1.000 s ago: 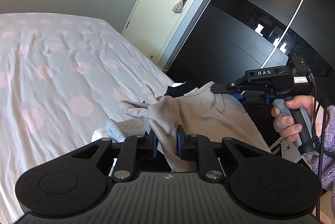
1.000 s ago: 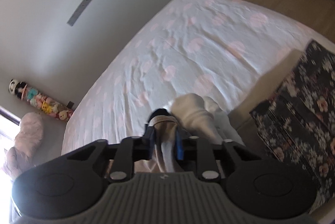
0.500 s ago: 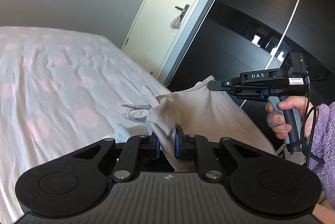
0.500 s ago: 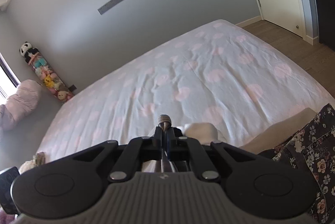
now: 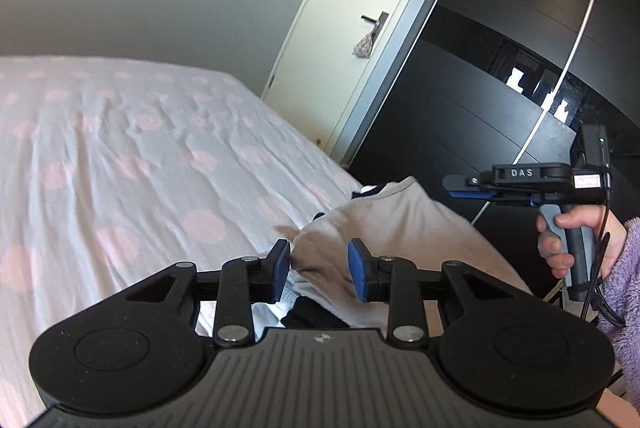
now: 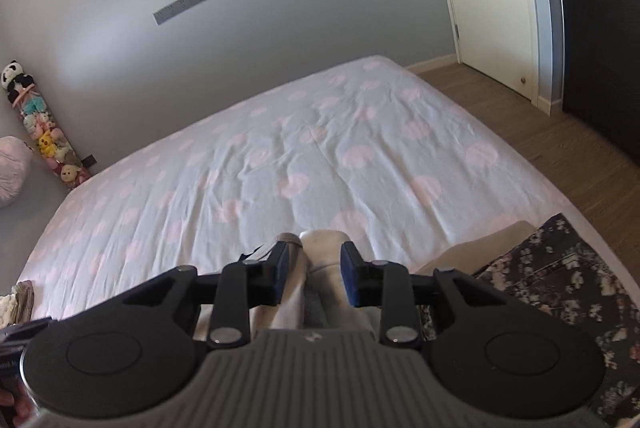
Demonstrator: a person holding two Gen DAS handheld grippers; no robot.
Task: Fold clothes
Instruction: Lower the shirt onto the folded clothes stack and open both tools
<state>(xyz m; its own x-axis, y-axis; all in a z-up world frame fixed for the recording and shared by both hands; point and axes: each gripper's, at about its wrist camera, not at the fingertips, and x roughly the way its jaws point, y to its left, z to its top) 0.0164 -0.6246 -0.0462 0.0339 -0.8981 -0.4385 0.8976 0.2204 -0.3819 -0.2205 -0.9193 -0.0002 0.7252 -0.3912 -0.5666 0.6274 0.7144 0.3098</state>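
Two grippers, left gripper (image 5: 319,266) and right gripper (image 6: 313,272), are seen with fingers spread wide, gripping nothing. Between them, at the near edge of the pink-dotted bed (image 6: 280,155), a soft, light beige knit garment (image 5: 392,224) is draped; limp cloth is best pinched at a hem or corner.

Blurred at its near tip, the beige garment (image 5: 400,228), lower part hidden behind the left gripper (image 5: 319,270); dark clothing (image 5: 312,312) beneath mostly covered; floral fabric (image 6: 560,288) cut off at the bed's (image 6: 280,155) near right corner; soft toys (image 6: 44,131) too small to identify.
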